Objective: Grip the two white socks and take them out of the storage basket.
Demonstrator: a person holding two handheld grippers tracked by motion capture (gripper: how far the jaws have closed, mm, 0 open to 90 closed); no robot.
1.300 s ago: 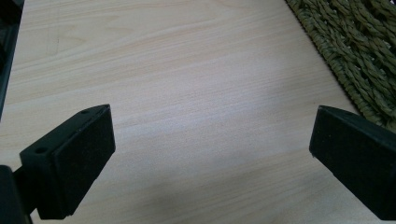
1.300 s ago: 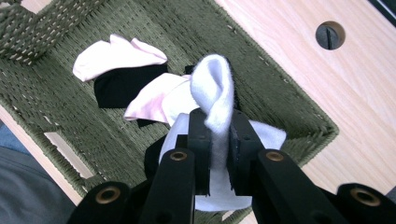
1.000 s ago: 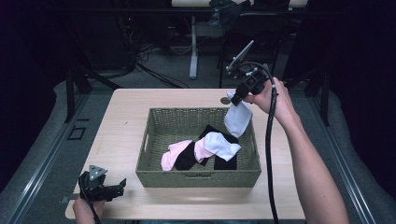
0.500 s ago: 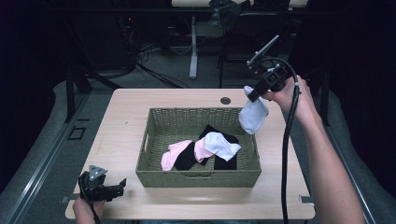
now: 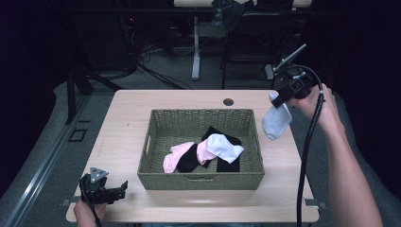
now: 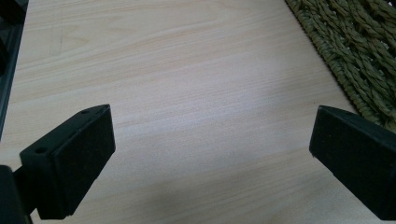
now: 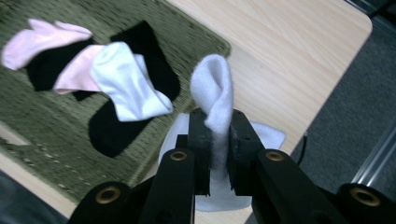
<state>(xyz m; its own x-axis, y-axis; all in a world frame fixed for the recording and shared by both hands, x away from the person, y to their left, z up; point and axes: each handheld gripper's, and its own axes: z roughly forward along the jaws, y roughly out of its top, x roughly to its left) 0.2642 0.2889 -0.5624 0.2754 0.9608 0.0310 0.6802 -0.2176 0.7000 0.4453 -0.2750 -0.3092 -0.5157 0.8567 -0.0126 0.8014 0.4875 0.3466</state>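
Pinched the lifted white sock point(image 5: 276, 122) by its upper end between the pads of the right gripper point(image 5: 275, 98), jaws closed hard on the fabric, no gap visible in the right gripper view. Hung limp below the jaws, out past the right rim of the wicker basket point(image 5: 201, 181), apparently over the right side of the table point(image 5: 127, 123) and touching neither. Left in the basket: a second white sock point(image 5: 226, 146), pink socks point(image 5: 175, 157) and black socks point(image 5: 228, 163), overlapped in a loose heap on the woven floor.

Sat low at the near left corner of the table, the left gripper point(image 5: 124, 186), jaws spread wide with only bare wood between them and the basket's wall just beside. Played no part here.

Looked, by the lie of things, like the carrying of one sock out of the basket toward a bare patch of table on its right. Called for a firm pinch all the way, since a thin fold of soft knit slips easily from flat pads. Called also for a slow, level carry, so as not to set the dangling toe swinging. Best lowered until the toe touched the wood first, then drawn sideways to lay the sock out flat, and only then released. Worth choosing a spot well inside the table's edge: too far right, and the loose end would likely have slid off toward the floor. Worth leaving room beside it, too, for the matching white sock.
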